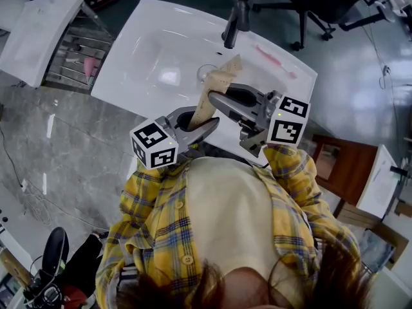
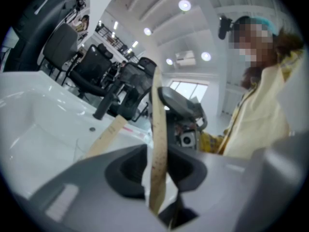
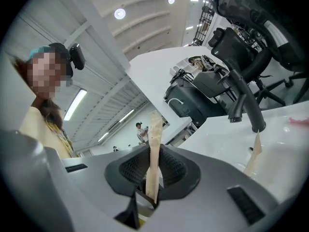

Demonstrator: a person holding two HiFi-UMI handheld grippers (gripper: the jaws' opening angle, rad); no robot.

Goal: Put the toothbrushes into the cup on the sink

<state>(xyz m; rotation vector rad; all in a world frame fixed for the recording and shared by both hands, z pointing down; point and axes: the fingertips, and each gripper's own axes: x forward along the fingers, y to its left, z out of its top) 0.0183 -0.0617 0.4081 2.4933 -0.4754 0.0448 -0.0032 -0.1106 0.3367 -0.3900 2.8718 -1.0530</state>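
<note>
Tan paper-wrapped brush hangs over the sink's near edge, pinched by the right hand-held gripper. The left hand-held gripper has its jaws slack around it.

Risk: the wrapper slips or swings and misses the cup.

A second brush leans in the cup, with the tap crowding close. Pink brush lies at the far right edge.

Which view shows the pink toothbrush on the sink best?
Head view: the whole pink toothbrush lies unobstructed on the sink, right of the faucet. Both gripper views catch only a small pink streak.
</note>
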